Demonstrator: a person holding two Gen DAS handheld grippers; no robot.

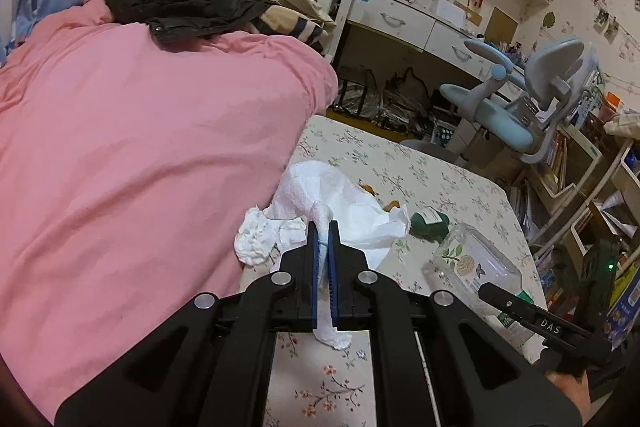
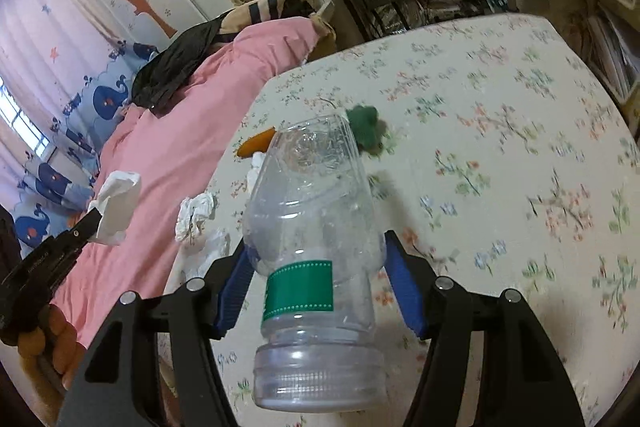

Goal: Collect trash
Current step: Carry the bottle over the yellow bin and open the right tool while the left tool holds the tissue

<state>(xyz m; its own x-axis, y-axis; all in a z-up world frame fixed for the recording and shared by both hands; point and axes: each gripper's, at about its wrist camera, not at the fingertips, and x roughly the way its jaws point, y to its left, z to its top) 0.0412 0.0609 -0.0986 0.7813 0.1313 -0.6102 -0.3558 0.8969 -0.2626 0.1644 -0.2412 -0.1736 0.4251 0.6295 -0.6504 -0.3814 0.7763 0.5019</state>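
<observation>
My left gripper is shut on a white tissue and holds it just above the floral bed sheet. A crumpled white tissue ball lies beside it at the pink duvet's edge. My right gripper is shut on a clear plastic jar with a green label, held above the sheet; the jar also shows in the left wrist view. A dark green lid and orange peel scraps lie on the sheet. The left gripper with its tissue shows at left in the right wrist view.
A pink duvet with a black jacket covers the bed's left side. A blue-grey desk chair, desk drawers and bags on the floor stand beyond the bed. Bookshelves are at right.
</observation>
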